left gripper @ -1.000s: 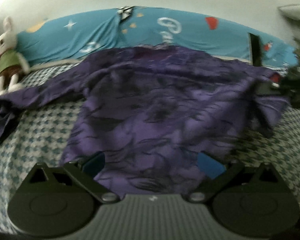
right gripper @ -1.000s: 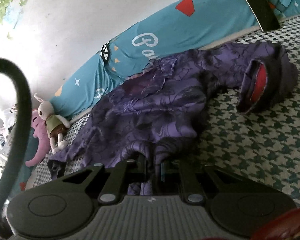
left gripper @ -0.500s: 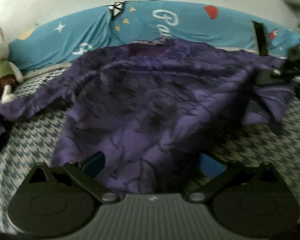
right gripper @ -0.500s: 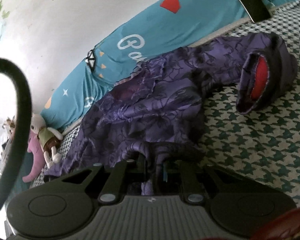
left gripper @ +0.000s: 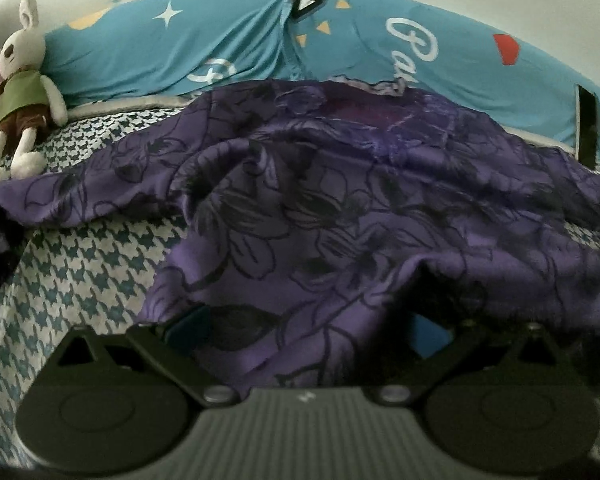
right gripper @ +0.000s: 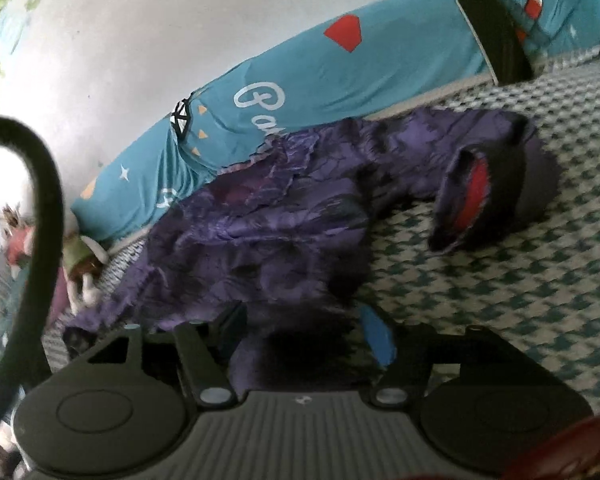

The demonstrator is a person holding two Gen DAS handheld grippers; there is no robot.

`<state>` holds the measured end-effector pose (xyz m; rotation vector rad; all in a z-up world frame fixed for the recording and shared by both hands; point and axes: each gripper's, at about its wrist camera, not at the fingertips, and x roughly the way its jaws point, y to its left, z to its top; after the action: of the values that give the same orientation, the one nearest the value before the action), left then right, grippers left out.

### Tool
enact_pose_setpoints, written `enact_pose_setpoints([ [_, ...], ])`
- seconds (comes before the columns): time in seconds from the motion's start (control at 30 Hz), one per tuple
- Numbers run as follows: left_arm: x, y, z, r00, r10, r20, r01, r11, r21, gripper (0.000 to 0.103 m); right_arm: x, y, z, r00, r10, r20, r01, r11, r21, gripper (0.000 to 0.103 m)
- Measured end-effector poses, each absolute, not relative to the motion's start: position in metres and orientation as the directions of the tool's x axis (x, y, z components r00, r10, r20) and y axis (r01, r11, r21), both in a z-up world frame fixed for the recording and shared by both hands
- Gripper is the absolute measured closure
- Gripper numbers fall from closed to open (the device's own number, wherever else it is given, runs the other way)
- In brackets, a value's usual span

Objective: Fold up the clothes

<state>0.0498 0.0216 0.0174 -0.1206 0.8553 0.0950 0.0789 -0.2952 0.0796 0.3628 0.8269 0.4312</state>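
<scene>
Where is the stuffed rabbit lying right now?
In the left wrist view, the stuffed rabbit lies at the far left on the checked bedspread, against the blue pillow, beyond the purple garment's sleeve.

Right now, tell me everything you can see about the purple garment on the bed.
The purple garment looks like thin, satiny cloth printed with dark outlined flowers, with a frilled neckline toward the teal pillow. It lies rumpled and unfolded on the houndstooth bedsheet, one sleeve stretched toward the plush rabbit, the other ending in a cuff showing red lining. Its near hem drapes between the open fingers of the left claw and the right claw, both open around it.
</scene>
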Motion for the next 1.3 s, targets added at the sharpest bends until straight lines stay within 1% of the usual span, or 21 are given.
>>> enact_pose_setpoints([
  [0.07, 0.054, 0.026, 0.018, 0.65, 0.03, -0.759, -0.148, 0.985, -0.088, 0.0, 0.073, -0.298, 0.08, 0.597, 0.505, -0.623, -0.253, 0.856, 0.452, 0.037],
  [0.13, 0.058, 0.03, 0.018, 0.648, 0.026, -0.761, -0.159, 0.982, -0.102, 0.0, 0.066, -0.298, 0.08, 0.581, 0.525, -0.621, -0.292, 0.847, 0.443, 0.033],
  [0.2, 0.06, 0.032, 0.019, 0.647, 0.025, -0.762, -0.171, 0.979, -0.113, 0.0, 0.059, -0.297, 0.078, 0.563, 0.542, -0.624, -0.339, 0.84, 0.424, 0.032],
  [0.33, 0.063, 0.036, 0.018, 0.642, 0.023, -0.766, -0.192, 0.973, -0.131, 0.0, 0.047, -0.282, 0.07, 0.525, 0.539, -0.659, -0.44, 0.834, 0.332, 0.03],
  [0.47, 0.066, 0.04, 0.019, 0.642, 0.027, -0.766, -0.212, 0.967, -0.143, 0.0, 0.042, -0.266, 0.058, 0.501, 0.518, -0.693, -0.502, 0.827, 0.255, 0.029],
  [0.67, 0.066, 0.044, 0.019, 0.643, 0.023, -0.766, -0.233, 0.958, -0.166, 0.0, 0.05, -0.238, 0.037, 0.503, 0.444, -0.742, -0.526, 0.838, 0.145, 0.026],
  [0.8, 0.065, 0.043, 0.02, 0.646, 0.031, -0.763, -0.239, 0.957, -0.163, 0.0, 0.064, -0.219, 0.024, 0.529, 0.381, -0.758, -0.491, 0.866, 0.093, 0.026],
  [0.87, 0.062, 0.043, 0.02, 0.648, 0.036, -0.761, -0.24, 0.958, -0.159, 0.0, 0.068, -0.212, 0.019, 0.529, 0.367, -0.765, -0.475, 0.875, 0.09, 0.026],
  [0.9, 0.061, 0.043, 0.02, 0.648, 0.035, -0.76, -0.239, 0.958, -0.159, 0.0, 0.068, -0.209, 0.018, 0.537, 0.361, -0.762, -0.474, 0.877, 0.082, 0.031],
  [0.93, 0.059, 0.043, 0.021, 0.649, 0.035, -0.76, -0.238, 0.958, -0.16, 0.0, 0.068, -0.206, 0.017, 0.545, 0.356, -0.76, -0.472, 0.878, 0.073, 0.043],
  [0.97, 0.058, 0.044, 0.021, 0.65, 0.033, -0.759, -0.238, 0.958, -0.162, 0.0, 0.068, -0.204, 0.017, 0.552, 0.35, -0.757, -0.471, 0.88, 0.064, 0.051],
  [1.0, 0.056, 0.045, 0.021, 0.651, 0.031, -0.759, -0.238, 0.957, -0.164, 0.0, 0.068, -0.202, 0.018, 0.554, 0.35, -0.755, -0.471, 0.88, 0.062, 0.066],
  [1.03, 0.055, 0.046, 0.021, 0.652, 0.03, -0.758, -0.237, 0.957, -0.167, 0.0, 0.068, -0.201, 0.019, 0.556, 0.35, -0.754, -0.472, 0.88, 0.061, 0.076],
  [1.07, 0.053, 0.047, 0.021, 0.653, 0.028, -0.757, -0.237, 0.957, -0.169, 0.0, 0.067, -0.202, 0.021, 0.556, 0.355, -0.751, -0.463, 0.883, 0.075, 0.08],
  [1.13, 0.049, 0.048, 0.023, 0.658, 0.028, -0.752, -0.233, 0.958, -0.169, 0.0, 0.064, -0.203, 0.027, 0.565, 0.362, -0.741, -0.442, 0.892, 0.099, 0.083],
  [1.3, 0.035, 0.044, 0.029, 0.681, 0.039, -0.732, -0.201, 0.97, -0.135, 0.0, 0.048, -0.213, 0.046, 0.646, 0.348, -0.68, -0.368, 0.922, 0.122, 0.085],
])
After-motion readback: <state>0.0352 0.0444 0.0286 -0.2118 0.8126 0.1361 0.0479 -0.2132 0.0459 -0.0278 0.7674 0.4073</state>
